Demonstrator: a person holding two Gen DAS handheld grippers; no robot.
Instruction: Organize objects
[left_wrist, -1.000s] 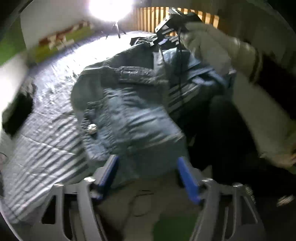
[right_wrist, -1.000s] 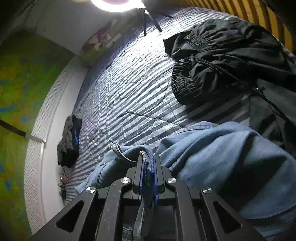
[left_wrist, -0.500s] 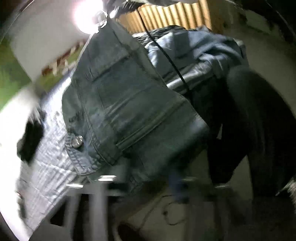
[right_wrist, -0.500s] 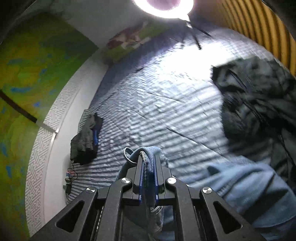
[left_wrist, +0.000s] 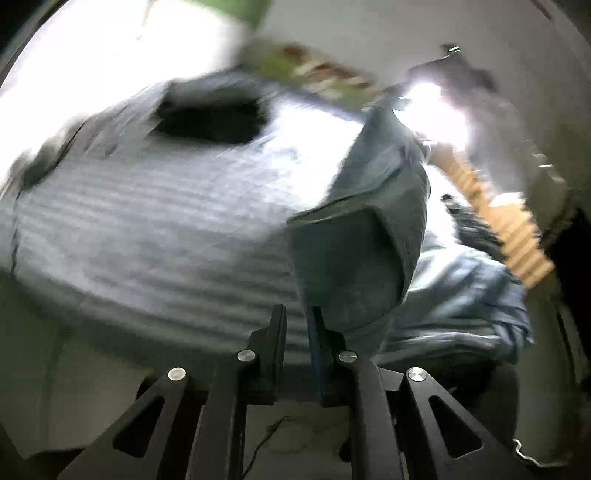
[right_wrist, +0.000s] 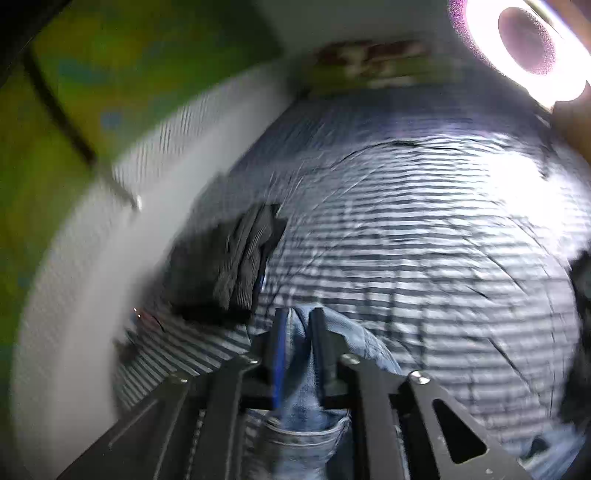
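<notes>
Apparently barely started: both grippers, left (left_wrist: 295, 325) and right (right_wrist: 297, 332), pinch the jeans (left_wrist: 362, 236) above the bed (right_wrist: 424, 240); dark clothes (right_wrist: 236, 262) wait centre-left.

denim garment (left_wrist: 362, 236) beside narrowly parted hand-held gripper (left_wrist: 296, 319)

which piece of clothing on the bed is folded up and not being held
The dark folded garment lying by the wall edge of the striped bed. The blue denim jacket is clamped in the right gripper.
</notes>
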